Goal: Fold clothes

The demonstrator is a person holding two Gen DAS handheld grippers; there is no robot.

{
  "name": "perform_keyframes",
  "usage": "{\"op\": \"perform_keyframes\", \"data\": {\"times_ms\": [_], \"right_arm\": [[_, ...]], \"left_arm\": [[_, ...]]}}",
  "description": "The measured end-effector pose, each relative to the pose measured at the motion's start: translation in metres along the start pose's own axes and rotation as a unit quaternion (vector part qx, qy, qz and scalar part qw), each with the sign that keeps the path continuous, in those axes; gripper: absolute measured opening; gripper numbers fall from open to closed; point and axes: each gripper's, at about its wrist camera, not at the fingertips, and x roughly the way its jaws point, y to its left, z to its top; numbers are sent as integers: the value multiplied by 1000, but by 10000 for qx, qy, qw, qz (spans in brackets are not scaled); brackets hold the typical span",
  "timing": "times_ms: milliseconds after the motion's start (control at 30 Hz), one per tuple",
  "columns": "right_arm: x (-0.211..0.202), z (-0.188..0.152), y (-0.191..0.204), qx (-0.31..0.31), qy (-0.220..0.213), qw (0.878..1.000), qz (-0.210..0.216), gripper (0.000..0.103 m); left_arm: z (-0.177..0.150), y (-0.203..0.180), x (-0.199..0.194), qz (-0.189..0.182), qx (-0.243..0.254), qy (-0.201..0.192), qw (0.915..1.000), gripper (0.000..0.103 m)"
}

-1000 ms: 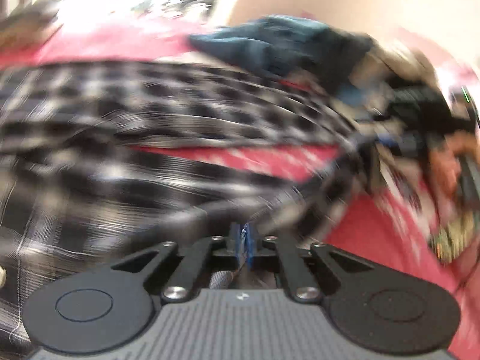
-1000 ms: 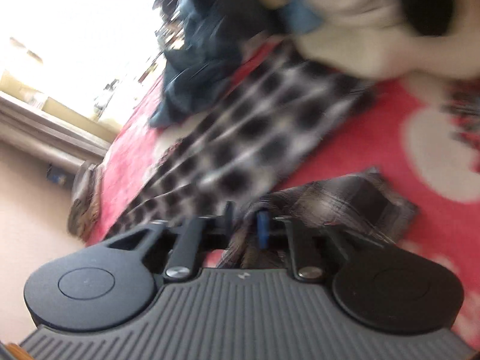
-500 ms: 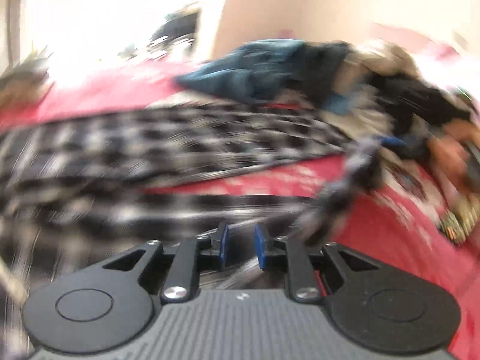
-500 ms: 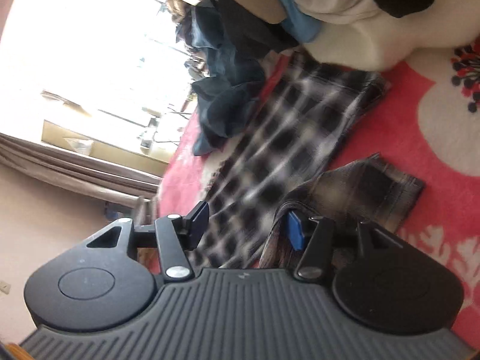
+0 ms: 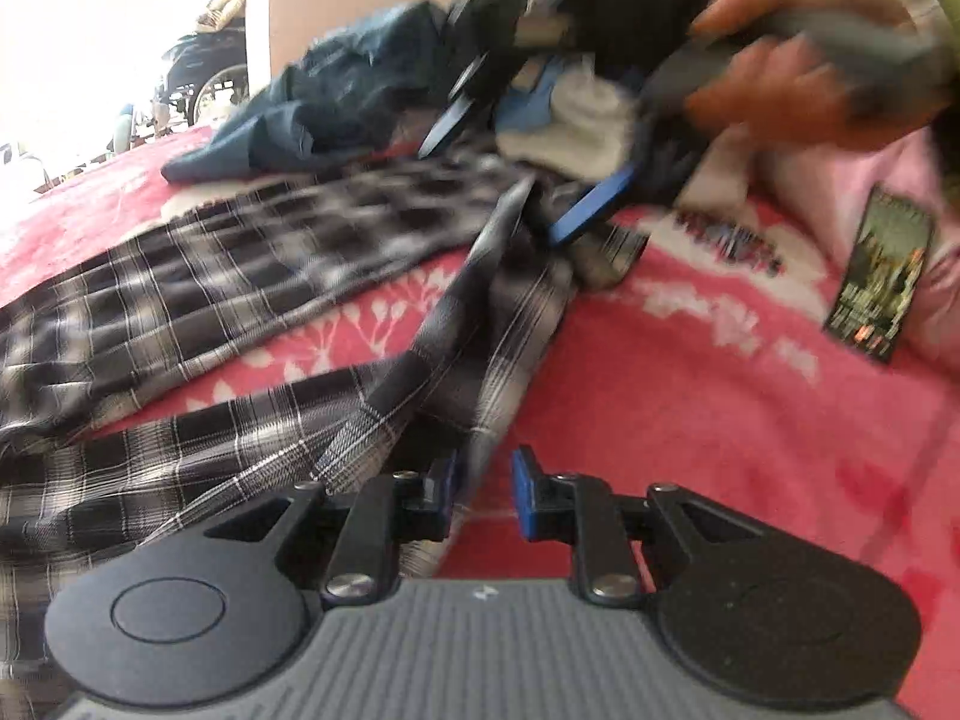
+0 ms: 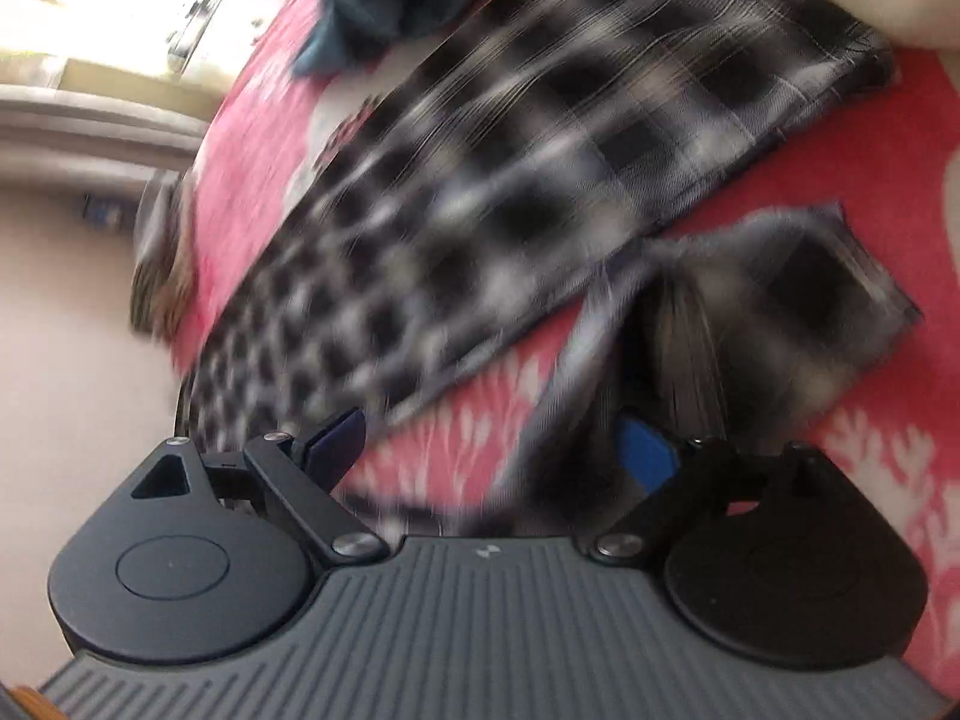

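Nearby: heaped clothes [image 5: 372, 96] behind plaid shirt [image 5: 198, 300], pink blanket [image 5: 690, 396] underneath.

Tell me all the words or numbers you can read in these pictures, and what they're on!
None can be read.
The dark printed card on the pink bedding: too blurred to read.
The small pale logo mark on each gripper's grey body: a symbol, not letters.
The plaid clothes: no label in view.

Left tongs [image 5: 485, 483] slightly parted, right tongs [image 6: 489, 441] just opened wide
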Motion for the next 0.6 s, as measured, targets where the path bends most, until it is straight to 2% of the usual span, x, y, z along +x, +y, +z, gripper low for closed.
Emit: {"op": "perform_keyframes", "data": {"times_ms": [133,200,267,300,367,500,533,600], "right_arm": [[-44,-25,-22,73,-675,9977,40,90],[-56,-34,-48,518,-982,9938,36,89],[-51,-39,-74,1136,-1051,9879,144,87],[-45,-41,-87,1450,-1089,9831,259,84],[-32,-49,-104,1960,-1216,9714,569,79],[-2,-52,-124,2711,-1476,9427,1265,65],[5,-52,-126,2823,-1476,9384,1340,52],[14,-51,-127,2901,-1453,9357,1383,37]], "left_arm": [[-1,1,9,24,123,-5,9999,21],[-1,0,12,57,196,-36,9998,20],[0,0,14,90,196,-70,9997,13],[2,1,14,110,153,-90,9998,6],[4,9,11,48,-103,-135,9998,4],[7,25,-4,-180,-636,-273,9974,3],[8,27,-10,-252,-711,-309,9967,3],[10,31,-23,-397,-848,-372,9949,3]]}}
